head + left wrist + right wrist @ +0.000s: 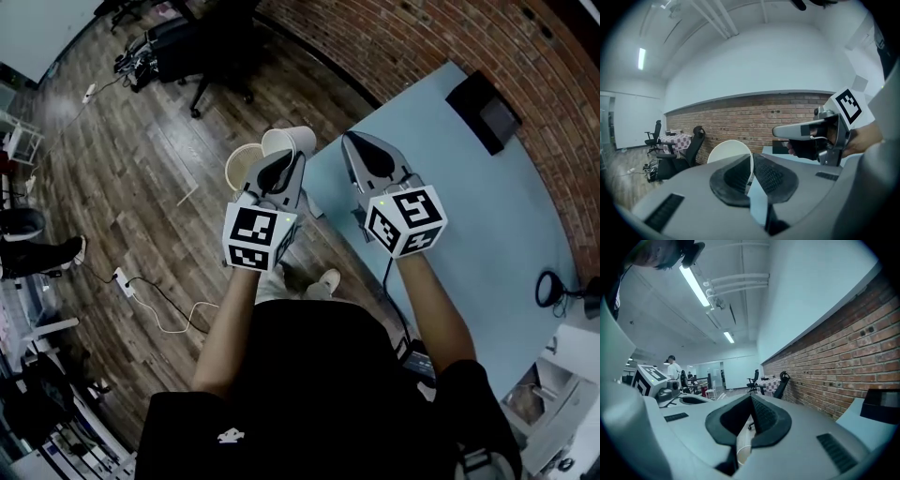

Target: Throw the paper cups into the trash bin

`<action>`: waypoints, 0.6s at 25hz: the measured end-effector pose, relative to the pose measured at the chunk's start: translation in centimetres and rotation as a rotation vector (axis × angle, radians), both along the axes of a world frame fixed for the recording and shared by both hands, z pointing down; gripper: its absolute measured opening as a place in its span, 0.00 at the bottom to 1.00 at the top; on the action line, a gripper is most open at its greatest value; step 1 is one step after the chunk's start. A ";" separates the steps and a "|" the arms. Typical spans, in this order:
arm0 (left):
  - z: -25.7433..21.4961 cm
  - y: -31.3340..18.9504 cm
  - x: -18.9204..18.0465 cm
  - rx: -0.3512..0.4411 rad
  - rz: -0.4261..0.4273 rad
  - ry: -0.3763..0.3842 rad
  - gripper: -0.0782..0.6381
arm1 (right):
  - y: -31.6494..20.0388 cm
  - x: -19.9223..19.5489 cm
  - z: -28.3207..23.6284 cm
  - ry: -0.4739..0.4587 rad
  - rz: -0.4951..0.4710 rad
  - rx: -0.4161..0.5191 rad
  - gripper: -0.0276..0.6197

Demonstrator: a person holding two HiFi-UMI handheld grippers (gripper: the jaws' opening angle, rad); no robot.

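On the wooden floor [159, 169] at the far left of the head view, a white power strip [122, 279] lies with its cable trailing away. A black office chair [220, 52] stands further up. Nearer the middle is the trash bin [242, 169], round and open-topped, standing on the floor just off the corner of the counter [469, 216].

The left claw [281, 161] hangs above the bin, and a white paper cup [291, 141] sits at its tips. The cup overlaps the bin's upper right rim in the head view. In the left gripper view this claw [751, 164] is closed on the paper cup [726, 150]. The cup's thin wall is pinched between the two dark pads, and its rounded white body rises to the left of them in front of the brick wall [740, 117].

The right claw [352, 142] is held just beside the left one, over the near corner of the light-blue counter and apart from the cup. In the right gripper view its pads [761, 416] meet at the tips with nothing held between them, and only floor shows through the narrow slit lower down.

Further right, a black box [483, 111] rests on the counter close to the brick wall, well away from both claws
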State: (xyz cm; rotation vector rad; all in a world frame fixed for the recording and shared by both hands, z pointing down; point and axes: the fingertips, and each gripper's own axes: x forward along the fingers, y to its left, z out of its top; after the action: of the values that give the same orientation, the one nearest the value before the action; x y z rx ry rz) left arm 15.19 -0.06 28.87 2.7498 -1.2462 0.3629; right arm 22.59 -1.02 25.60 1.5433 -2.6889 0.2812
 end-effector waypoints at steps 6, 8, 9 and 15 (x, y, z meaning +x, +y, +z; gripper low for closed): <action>0.0 -0.8 -5.6 0.000 -0.100 0.028 0.15 | -1.4 -5.3 0.4 -0.002 -0.083 -0.008 0.05; 0.0 -1.2 -7.2 0.000 -0.125 0.037 0.15 | -1.9 -7.1 0.4 0.001 -0.106 -0.012 0.05; -0.1 -1.3 -7.9 0.000 -0.133 0.038 0.15 | -2.1 -8.0 0.4 0.002 -0.116 -0.014 0.05; 0.8 -3.0 -11.6 -0.016 -0.161 0.051 0.15 | -3.7 -12.2 0.7 0.026 -0.144 -0.014 0.05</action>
State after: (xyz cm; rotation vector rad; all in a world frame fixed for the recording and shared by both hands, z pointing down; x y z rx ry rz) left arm 3.57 -3.06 29.69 2.6051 -1.4331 0.2843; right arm 10.43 -4.72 26.26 1.3308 -2.7537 0.2731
